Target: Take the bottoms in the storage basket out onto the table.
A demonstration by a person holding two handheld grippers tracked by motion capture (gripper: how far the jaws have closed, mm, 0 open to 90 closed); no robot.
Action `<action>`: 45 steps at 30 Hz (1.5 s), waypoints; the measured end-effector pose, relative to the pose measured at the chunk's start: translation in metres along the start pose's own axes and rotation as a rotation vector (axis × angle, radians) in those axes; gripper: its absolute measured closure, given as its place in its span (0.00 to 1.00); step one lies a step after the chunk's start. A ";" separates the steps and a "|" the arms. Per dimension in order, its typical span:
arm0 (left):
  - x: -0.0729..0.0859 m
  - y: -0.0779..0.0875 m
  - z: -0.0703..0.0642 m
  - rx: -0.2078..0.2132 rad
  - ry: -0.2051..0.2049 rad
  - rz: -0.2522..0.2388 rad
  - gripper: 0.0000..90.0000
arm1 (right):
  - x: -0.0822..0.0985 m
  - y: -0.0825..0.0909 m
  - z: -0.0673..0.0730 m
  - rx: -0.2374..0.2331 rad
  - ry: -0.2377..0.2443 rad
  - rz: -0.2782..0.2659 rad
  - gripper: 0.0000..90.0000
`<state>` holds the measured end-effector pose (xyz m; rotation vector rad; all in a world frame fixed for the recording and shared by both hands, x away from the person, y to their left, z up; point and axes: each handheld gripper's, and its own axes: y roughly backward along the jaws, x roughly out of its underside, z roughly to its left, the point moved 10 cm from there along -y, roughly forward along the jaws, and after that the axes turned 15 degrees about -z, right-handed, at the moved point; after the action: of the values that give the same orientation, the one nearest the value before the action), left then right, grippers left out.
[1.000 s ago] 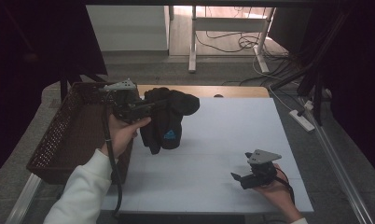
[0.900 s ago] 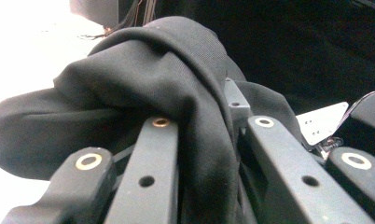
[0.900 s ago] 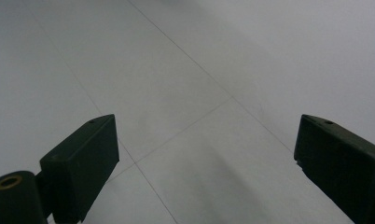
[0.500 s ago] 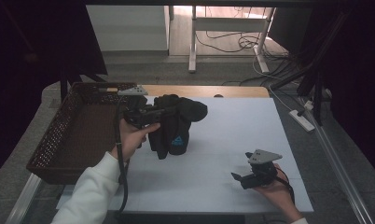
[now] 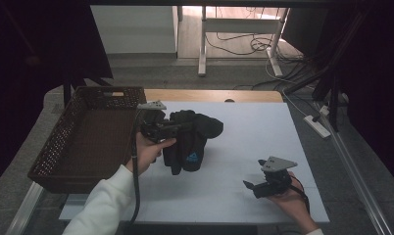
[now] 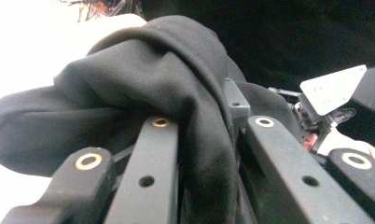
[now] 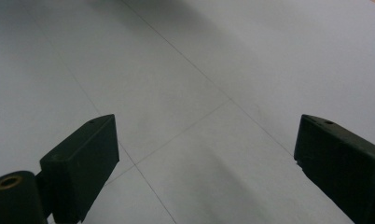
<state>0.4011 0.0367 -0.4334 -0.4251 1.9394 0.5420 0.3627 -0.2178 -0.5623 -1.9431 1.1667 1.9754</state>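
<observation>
The left tongs (image 5: 178, 128) are clamped on a bundle of black cloth (image 5: 192, 139), a garment with a small blue mark near its lower end. The cloth hangs from the grip above the white sheet (image 5: 244, 147) that covers the bench, with its lower end down at the sheet, just to the right of the dark woven basket (image 5: 82, 142). In the left gripper view a thick fold of the cloth (image 6: 153, 88) is pinched between the two black jaws and spills over them.

The right tongs (image 5: 249, 186) sit low over the near right part of the sheet, well apart from the cloth, with the hand (image 5: 293, 198) resting on the bench. In the right gripper view their jaws stand wide apart with bare white sheet (image 7: 199, 93) between them. The basket sits at the left edge of the bench, beside the sheet.
</observation>
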 end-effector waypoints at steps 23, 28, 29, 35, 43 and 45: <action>0.075 -0.044 0.019 -0.031 0.026 0.148 0.88 | 0.000 0.001 0.000 -0.001 0.002 0.002 0.07; 0.086 -0.049 0.024 -0.035 0.030 0.170 0.88 | 0.000 0.001 0.000 -0.001 0.002 0.003 0.07; 0.088 -0.049 0.025 -0.036 0.032 0.177 0.88 | 0.000 0.001 0.000 -0.001 0.003 0.005 0.07; 0.103 -0.053 0.027 -0.041 0.031 0.211 0.88 | 0.001 0.000 0.000 -0.001 0.003 0.006 0.07; 0.120 -0.061 0.027 -0.042 0.020 0.261 0.87 | 0.001 0.000 0.000 -0.001 0.007 0.009 0.07; 0.122 -0.062 0.026 -0.039 0.019 0.262 0.86 | 0.001 0.000 0.000 -0.001 0.007 0.009 0.07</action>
<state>0.4041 -0.0074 -0.5654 -0.2007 2.0187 0.7475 0.3627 -0.2185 -0.5634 -1.9501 1.1780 1.9758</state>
